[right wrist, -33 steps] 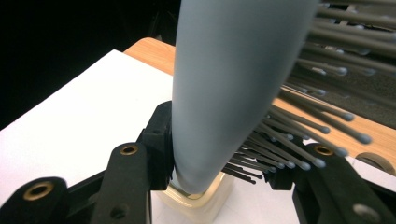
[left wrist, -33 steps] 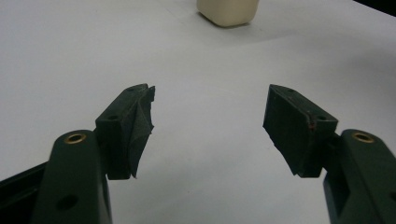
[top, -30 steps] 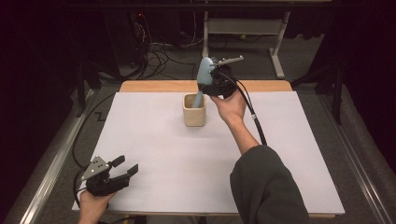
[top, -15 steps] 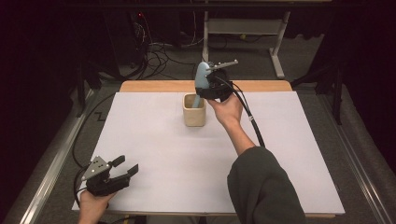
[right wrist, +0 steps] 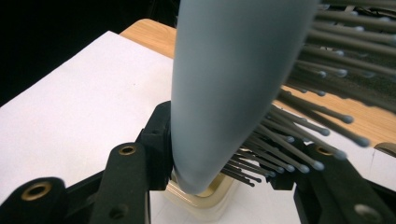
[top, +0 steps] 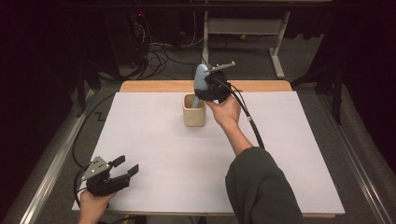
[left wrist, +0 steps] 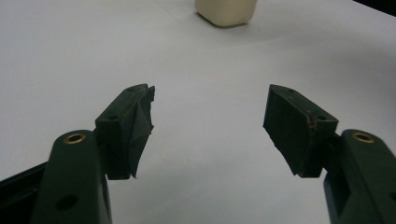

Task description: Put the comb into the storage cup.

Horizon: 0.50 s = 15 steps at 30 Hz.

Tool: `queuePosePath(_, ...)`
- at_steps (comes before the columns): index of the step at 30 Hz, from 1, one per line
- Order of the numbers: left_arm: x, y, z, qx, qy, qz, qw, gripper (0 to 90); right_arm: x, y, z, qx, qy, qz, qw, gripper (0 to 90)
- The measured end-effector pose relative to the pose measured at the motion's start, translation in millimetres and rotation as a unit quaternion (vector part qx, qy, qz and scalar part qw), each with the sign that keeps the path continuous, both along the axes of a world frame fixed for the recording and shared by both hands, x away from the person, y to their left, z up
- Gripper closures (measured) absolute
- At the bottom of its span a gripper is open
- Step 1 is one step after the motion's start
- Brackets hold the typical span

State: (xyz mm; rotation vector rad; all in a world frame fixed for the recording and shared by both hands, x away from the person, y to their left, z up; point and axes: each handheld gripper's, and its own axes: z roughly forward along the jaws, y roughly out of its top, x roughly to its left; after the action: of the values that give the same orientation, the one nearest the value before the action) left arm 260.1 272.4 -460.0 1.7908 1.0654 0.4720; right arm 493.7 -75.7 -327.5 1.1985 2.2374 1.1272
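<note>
1. Hairbrush (top: pixel 200 83), pale blue, bristled: clamped between the jaws of the right tool (top: pixel 208 89), handle end dipping into the holder's mouth.
2. Holder (top: pixel 194 110), cream, square, open-topped: upright at the far middle of the bench (top: pixel 154 149), just beside the right hand.
3. Left tool (top: pixel 122 170): jaws apart, nothing between them, held low at the near left corner, well apart from the holder.

hairbrush (top: pixel 200 80): pale blue | cup (top: pixel 194 111): cream | table cover (top: pixel 154 149): white

Matt grey plastic hairbrush (right wrist: pixel 224 84)
</note>
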Motion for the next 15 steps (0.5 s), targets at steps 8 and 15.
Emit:
queuePosePath(8,-0.2,-0.4,0.1,0.000,-0.001,0.000,1.0000,33.1,1.7,1.9,-3.7,-0.001,0.004,-0.001,1.0000,53.5)
queuePosePath(15,-0.1,0.3,0.1,-0.002,-0.001,0.001,1.0000,33.0,2.7,4.9,-7.3,-0.010,0.006,-0.001,0.9999,53.2)
